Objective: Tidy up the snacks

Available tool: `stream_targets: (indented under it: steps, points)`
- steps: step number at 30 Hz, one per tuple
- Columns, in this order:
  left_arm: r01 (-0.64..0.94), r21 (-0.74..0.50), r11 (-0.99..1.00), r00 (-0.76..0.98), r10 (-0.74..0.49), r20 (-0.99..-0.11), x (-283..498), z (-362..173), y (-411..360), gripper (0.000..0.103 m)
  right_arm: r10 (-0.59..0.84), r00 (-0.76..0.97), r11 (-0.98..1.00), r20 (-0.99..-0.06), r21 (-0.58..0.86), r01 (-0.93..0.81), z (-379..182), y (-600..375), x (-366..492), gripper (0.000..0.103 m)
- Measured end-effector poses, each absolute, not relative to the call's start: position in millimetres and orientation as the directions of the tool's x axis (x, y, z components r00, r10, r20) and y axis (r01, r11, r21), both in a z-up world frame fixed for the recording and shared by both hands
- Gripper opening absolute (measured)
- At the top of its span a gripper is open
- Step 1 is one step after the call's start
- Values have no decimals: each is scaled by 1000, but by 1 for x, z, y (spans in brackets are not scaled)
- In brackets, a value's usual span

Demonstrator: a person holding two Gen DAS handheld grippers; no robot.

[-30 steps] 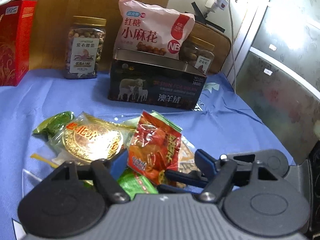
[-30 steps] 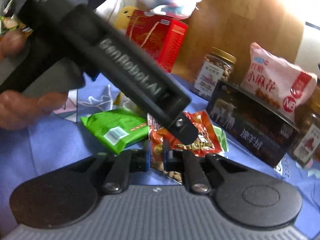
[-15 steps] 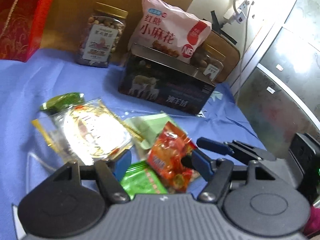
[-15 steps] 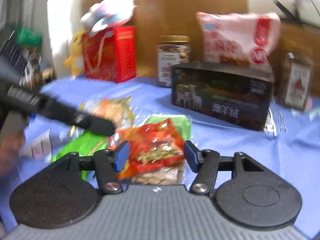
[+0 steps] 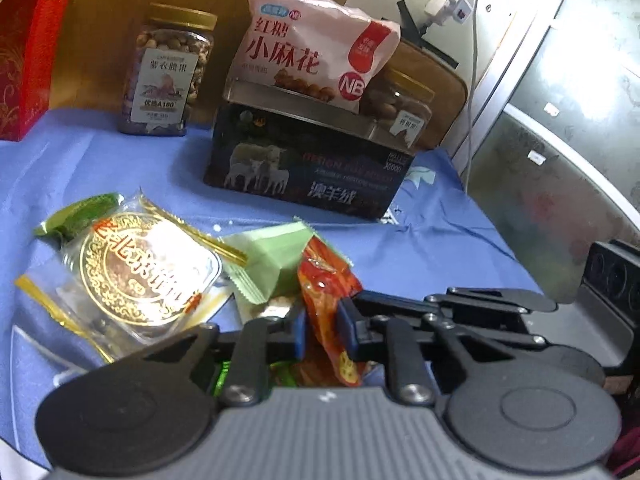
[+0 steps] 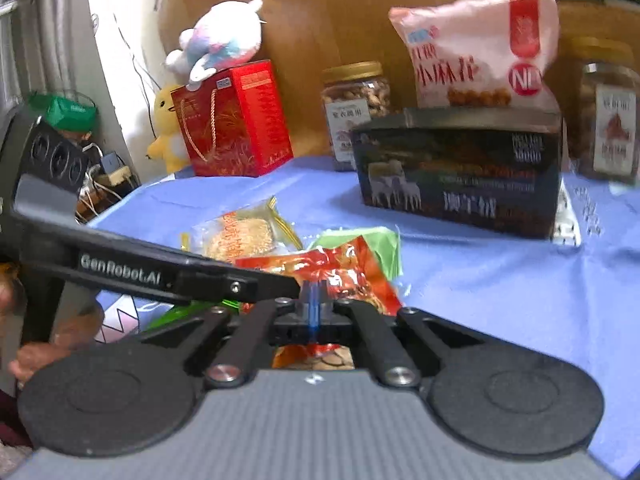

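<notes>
Both tongs now clamp the same red snack packet [image 5: 326, 300], a change from a second ago, when the left gripper [image 5: 322, 330] stood wide around the pile and the right gripper [image 6: 314, 312] was only arriving from the side. The left pair's blue pads [image 5: 346, 334] press on the packet's lower half, the wrapper standing up between them; seen from the right wrist, the right pair's pads meet flat together on the packet's near edge, just beside the tip of the left tongs. The packet sits at the centre of the loose pile on the blue cloth [image 5: 120, 168]: a pale green sachet [image 5: 274, 262] lies just beyond the left pads, a clear round pastry pack [image 5: 144, 276] to their left, and a darker green packet [image 5: 78, 214] beyond that. Well ahead of both tongs stand the dark tin box [image 5: 308, 164] with a pink bag [image 5: 320, 60] on top, flanked by two nut jars [image 5: 166, 72] and a red gift box [image 6: 236, 120]. With two grips on one packet, the sorting appears barely begun; the likely next step is lifting it clear of the pile or passing it between hands, at some risk of tearing the wrapper if the tongs pull apart.
</notes>
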State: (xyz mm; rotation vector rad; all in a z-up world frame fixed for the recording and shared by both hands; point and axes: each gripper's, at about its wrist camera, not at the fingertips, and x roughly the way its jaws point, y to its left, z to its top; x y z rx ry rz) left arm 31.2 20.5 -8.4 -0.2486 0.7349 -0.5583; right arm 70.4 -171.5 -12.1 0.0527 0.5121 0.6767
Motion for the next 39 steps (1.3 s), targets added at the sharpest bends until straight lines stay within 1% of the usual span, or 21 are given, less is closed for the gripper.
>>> stream_targets:
  steps: [1, 3, 4, 5, 6, 8, 11, 12, 14, 16, 17, 19, 20, 21, 22, 23, 26, 27, 32, 36, 39]
  points:
    - [392, -401, 828, 609, -560, -561, 31, -7, 21, 17, 621, 651, 776, -437, 225, -589, -12, -174, 70, 3]
    - [389, -405, 828, 607, -561, -564, 33, -8, 21, 17, 635, 630, 766, -447, 253, -591, -13, -178, 71, 8]
    - [386, -407, 828, 604, -560, -567, 35, -9, 20, 17, 626, 635, 772, -452, 245, -587, -13, -179, 70, 10]
    - [383, -410, 828, 601, -560, -570, 35, -9, 20, 17, 618, 638, 776, -459, 225, -589, -13, -180, 66, 23]
    - [383, -414, 826, 598, -563, -570, 36, -9, 20, 17, 608, 643, 780, -466, 196, -595, -13, -179, 62, 50]
    - [386, -423, 820, 593, -572, -567, 37, -9, 19, 17, 590, 654, 781, -473, 129, -611, -15, -178, 50, 81]
    - [402, -445, 800, 579, -599, -554, 38, -6, 16, 16, 559, 643, 778, -523, 62, -626, -25, -170, 44, 82]
    - [410, -454, 791, 572, -611, -548, 38, -5, 15, 14, 537, 648, 787, -540, 43, -616, -29, -167, 45, 86]
    - [434, -465, 771, 555, -636, -536, 36, -2, 9, 13, 506, 670, 800, -543, 4, -600, -31, -161, 46, 86]
    - [455, -453, 766, 548, -643, -536, 33, -1, 2, 13, 502, 674, 808, -541, 16, -589, -31, -161, 49, 87]
    - [462, -437, 772, 553, -636, -539, 32, 0, -1, 13, 503, 675, 812, -539, 27, -583, -32, -162, 51, 85]
    - [461, -421, 781, 555, -624, -550, 33, -2, -4, 14, 502, 685, 820, -528, 39, -571, -32, -166, 52, 75]
    - [450, -426, 785, 551, -619, -559, 35, -4, -4, 15, 504, 688, 823, -522, 50, -565, -32, -168, 52, 68]
    - [440, -435, 786, 545, -619, -566, 39, -7, -4, 18, 512, 686, 824, -518, 70, -562, -32, -171, 53, 65]
    - [434, -446, 783, 535, -622, -571, 42, -10, -3, 21, 506, 697, 833, -508, 79, -547, -31, -173, 53, 59]
    - [427, -461, 778, 526, -628, -574, 45, -13, -2, 21, 507, 698, 836, -505, 91, -541, -31, -176, 54, 48]
    - [411, -505, 760, 499, -650, -573, 53, -21, -4, 21, 503, 707, 844, -496, 105, -527, -30, -179, 55, 39]
    - [414, -511, 754, 496, -657, -567, 54, -22, -4, 16, 499, 713, 846, -493, 99, -524, -30, -179, 54, 37]
    - [425, -495, 758, 519, -652, -553, 50, -17, -6, 15, 490, 742, 850, -458, 63, -523, -27, -177, 48, 31]
    - [430, -506, 747, 531, -663, -527, 46, -10, 0, 15, 482, 780, 846, -400, -18, -533, -22, -171, 37, 31]
    - [412, -521, 747, 528, -662, -532, 46, -12, 4, 15, 472, 785, 841, -403, -63, -538, -23, -166, 37, 32]
